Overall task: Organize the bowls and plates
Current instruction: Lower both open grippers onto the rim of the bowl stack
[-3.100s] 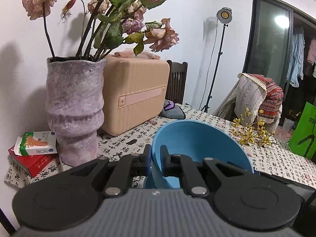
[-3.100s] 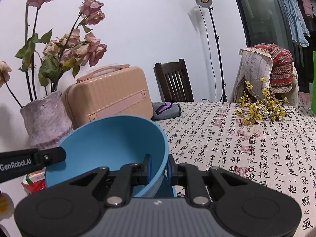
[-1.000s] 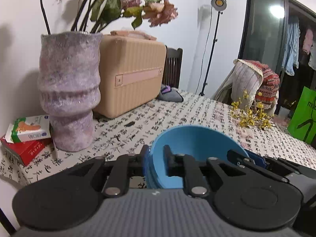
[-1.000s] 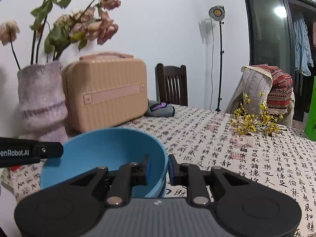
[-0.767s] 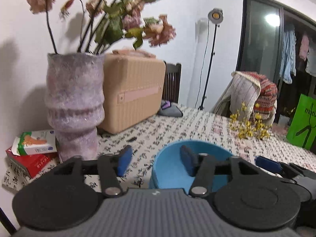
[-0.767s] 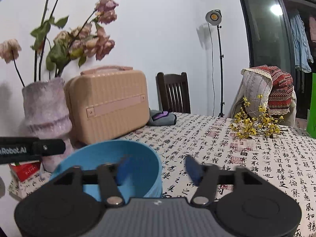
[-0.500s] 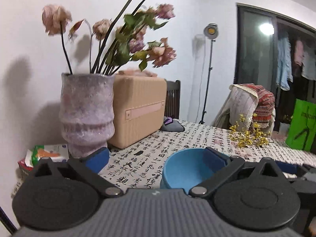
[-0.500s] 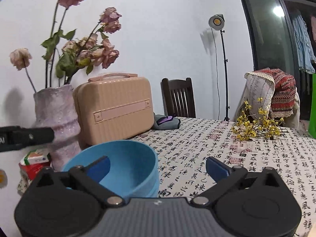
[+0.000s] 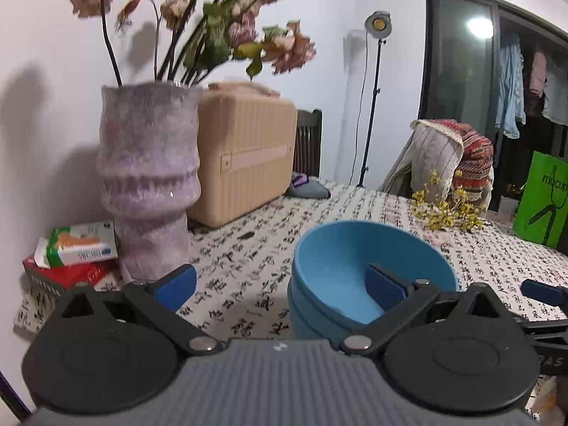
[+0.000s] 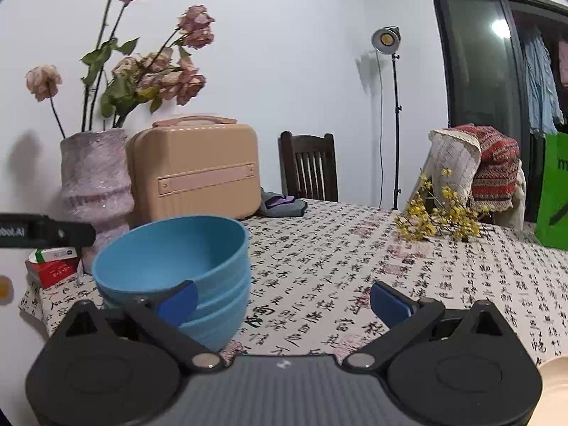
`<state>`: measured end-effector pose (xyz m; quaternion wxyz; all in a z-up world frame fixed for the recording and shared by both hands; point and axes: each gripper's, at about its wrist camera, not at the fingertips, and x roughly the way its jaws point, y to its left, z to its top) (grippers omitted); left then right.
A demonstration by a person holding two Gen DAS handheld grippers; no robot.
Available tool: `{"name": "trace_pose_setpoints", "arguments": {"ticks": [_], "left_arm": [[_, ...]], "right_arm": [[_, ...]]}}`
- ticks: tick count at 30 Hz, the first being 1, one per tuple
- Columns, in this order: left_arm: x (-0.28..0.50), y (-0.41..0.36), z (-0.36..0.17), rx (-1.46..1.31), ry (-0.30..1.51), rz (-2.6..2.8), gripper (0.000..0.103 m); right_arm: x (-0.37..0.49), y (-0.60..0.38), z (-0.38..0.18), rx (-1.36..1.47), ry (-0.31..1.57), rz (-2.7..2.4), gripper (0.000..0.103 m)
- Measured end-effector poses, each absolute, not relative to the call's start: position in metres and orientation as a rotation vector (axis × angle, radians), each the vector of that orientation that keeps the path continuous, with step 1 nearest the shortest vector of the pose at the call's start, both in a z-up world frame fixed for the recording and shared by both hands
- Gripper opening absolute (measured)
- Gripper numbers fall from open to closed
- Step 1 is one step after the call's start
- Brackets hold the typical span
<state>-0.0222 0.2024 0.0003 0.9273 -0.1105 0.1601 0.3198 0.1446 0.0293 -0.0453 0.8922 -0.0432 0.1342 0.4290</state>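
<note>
Both jaws stand released, gripping nothing; the left gripper (image 9: 280, 284) straddles the rim of the bowls (image 9: 369, 277), one pad inside, so pulling away sideways could drag the stack; the right gripper (image 10: 282, 298) sits just beside it; the bowls rest nested on the counter (image 10: 390, 266), near the vase (image 9: 149, 177).

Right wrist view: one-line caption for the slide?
Open right gripper beside a stack of blue bowls on the calligraphy-print tablecloth, vase and tan case behind.

blue bowls (image 10: 170, 259) | nested stack, upright | on patterned tablecloth (image 10: 355, 266)
</note>
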Motion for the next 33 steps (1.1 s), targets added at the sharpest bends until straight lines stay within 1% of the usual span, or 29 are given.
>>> {"name": "trace_pose_setpoints", "arguments": {"ticks": [4,12,20,33], "left_arm": [[-0.015,0.205,-0.005,-0.229,0.348,0.653,0.103],[-0.005,0.217,-0.003,-0.248,0.321,0.567,0.103],[0.009,0.234,-0.004,-0.272,0.312,0.461,0.103],[0.012,0.262,0.001,-0.257,0.368,0.400,0.103]], "right_arm": [[0.150,0.026,-0.048,-0.066,0.299,0.811,0.103],[0.152,0.024,-0.049,-0.063,0.358,0.854,0.103],[0.148,0.032,-0.037,-0.087,0.350,0.791,0.103],[0.163,0.036,-0.025,-0.022,0.419,0.705,0.103]]}}
